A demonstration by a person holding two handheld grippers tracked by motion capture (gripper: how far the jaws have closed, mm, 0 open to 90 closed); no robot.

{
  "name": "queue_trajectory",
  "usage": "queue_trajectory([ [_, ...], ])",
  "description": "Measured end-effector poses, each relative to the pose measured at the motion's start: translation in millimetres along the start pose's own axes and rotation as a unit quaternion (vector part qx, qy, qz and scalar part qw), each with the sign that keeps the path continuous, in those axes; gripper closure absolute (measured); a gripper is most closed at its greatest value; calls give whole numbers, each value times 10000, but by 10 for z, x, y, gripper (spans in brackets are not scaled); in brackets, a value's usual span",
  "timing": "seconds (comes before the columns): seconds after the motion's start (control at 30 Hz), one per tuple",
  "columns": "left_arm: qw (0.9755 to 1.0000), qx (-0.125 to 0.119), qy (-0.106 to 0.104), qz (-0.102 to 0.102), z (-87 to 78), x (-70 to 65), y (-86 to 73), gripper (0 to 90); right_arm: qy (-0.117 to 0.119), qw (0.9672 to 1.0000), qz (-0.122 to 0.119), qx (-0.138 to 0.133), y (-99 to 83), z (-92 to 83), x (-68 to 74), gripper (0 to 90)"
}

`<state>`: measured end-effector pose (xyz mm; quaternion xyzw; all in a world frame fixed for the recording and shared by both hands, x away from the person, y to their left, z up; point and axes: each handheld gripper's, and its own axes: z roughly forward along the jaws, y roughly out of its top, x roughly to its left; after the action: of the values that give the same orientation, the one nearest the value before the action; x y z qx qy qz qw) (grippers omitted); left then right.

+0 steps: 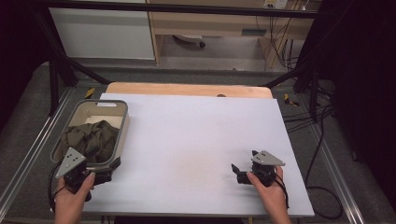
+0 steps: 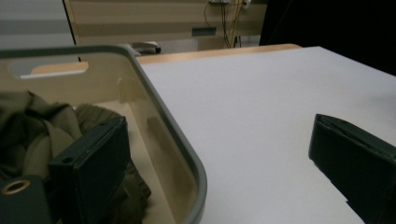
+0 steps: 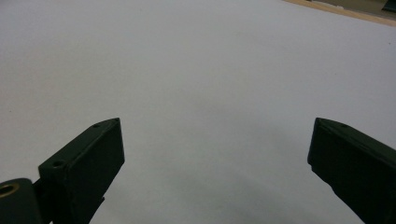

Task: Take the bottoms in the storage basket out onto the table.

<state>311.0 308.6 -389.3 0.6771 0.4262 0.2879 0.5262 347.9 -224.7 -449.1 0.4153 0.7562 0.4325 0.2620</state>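
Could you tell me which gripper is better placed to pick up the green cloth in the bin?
Left. The left gripper is open at the bin rim beside the green cloth; the right gripper is across the table.

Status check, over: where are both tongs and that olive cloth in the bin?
Left tongs open, straddling the bin's near corner. Right tongs open, nothing between them, over the white table. Olive cloth bunched inside bin, ungripped. Nothing in the way.
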Motion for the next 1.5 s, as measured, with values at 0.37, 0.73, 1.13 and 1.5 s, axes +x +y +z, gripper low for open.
queue_trajectory([
  [0.37, 9942, 774, 496, 558, 40, 372, 531, 44, 9, 10000, -45, 24, 4, -5, 36, 44],
  [0.73, 9885, 1133, 756, 658, 93, 828, 800, 53, -76, 9999, 81, 35, -23, -59, -43, 43],
  [1.13, 9841, 1342, 998, 604, 169, 1107, 943, 55, -16, 10000, 26, 61, -22, -45, -17, 41],
  [1.5, 9776, 1805, 826, 695, 363, 1110, 820, 54, 64, 9999, -27, 133, -17, 3, 14, 37],
])
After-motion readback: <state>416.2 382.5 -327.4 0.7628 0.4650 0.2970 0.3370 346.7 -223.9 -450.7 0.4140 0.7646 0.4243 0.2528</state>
